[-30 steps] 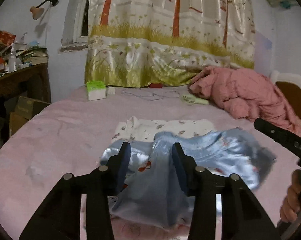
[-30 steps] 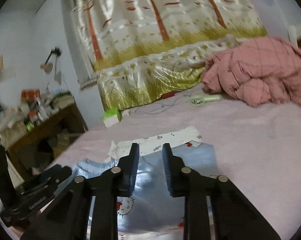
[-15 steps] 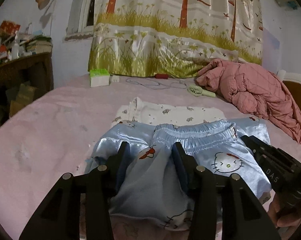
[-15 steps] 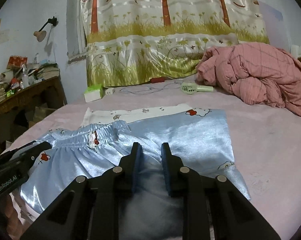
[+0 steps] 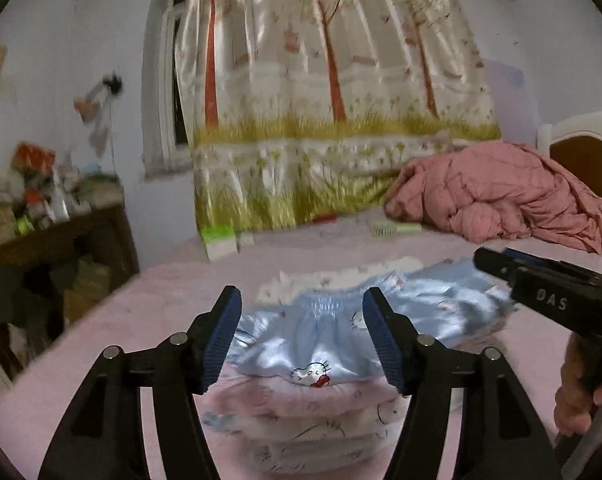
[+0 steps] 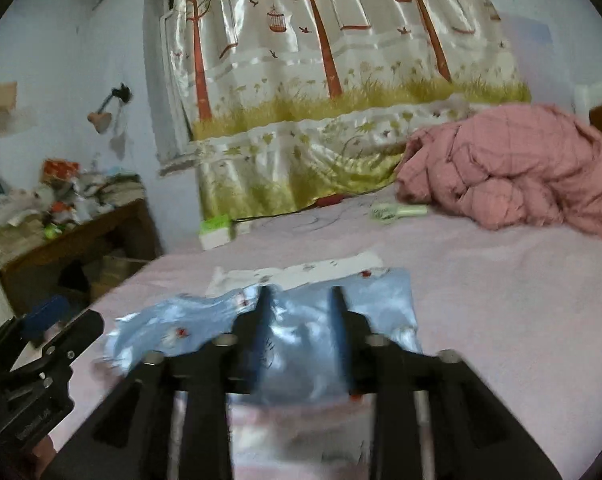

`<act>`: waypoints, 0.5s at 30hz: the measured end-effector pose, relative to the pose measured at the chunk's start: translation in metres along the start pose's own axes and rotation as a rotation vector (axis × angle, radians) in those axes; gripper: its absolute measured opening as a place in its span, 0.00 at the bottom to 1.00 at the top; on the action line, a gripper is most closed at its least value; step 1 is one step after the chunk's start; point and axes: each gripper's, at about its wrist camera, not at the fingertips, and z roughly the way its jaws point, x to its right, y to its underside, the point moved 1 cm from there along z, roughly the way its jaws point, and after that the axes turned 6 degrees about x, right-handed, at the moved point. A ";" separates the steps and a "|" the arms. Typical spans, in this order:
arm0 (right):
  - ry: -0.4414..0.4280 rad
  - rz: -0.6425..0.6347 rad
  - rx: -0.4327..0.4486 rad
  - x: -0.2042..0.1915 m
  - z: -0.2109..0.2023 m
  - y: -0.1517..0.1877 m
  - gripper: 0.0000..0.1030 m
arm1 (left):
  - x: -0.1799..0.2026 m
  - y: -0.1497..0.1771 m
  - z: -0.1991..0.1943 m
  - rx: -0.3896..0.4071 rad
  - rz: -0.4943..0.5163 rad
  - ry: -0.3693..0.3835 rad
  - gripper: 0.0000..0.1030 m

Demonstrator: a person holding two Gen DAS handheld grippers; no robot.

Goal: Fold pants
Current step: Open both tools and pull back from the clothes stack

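Both claws have just been opening up. The left gripper (image 5: 301, 336) has its jaws spread wide with nothing pinched, and the right gripper (image 6: 301, 328) is also apart, though blurry. The shiny blue pants (image 5: 321, 332) lie loose on the pink bed (image 5: 161, 312), just ahead of both.

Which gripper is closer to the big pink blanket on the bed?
The right gripper. It sits on the side of the blue pants nearer the pink blanket. The left gripper is farther over, toward the desk.
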 end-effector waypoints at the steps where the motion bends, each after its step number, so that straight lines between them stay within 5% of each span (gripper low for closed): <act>1: 0.013 0.005 0.021 0.001 -0.012 -0.002 0.56 | -0.001 -0.005 -0.013 0.025 -0.017 -0.004 0.67; 5: 0.054 -0.029 0.078 -0.004 -0.055 0.004 0.57 | -0.004 -0.008 -0.050 0.040 -0.079 0.032 0.70; 10: 0.065 -0.017 0.031 -0.006 -0.077 0.032 0.57 | -0.007 0.027 -0.051 -0.057 -0.085 0.009 0.70; 15: 0.063 -0.095 0.038 -0.015 -0.086 0.060 0.57 | -0.006 0.062 -0.054 -0.042 -0.074 0.015 0.70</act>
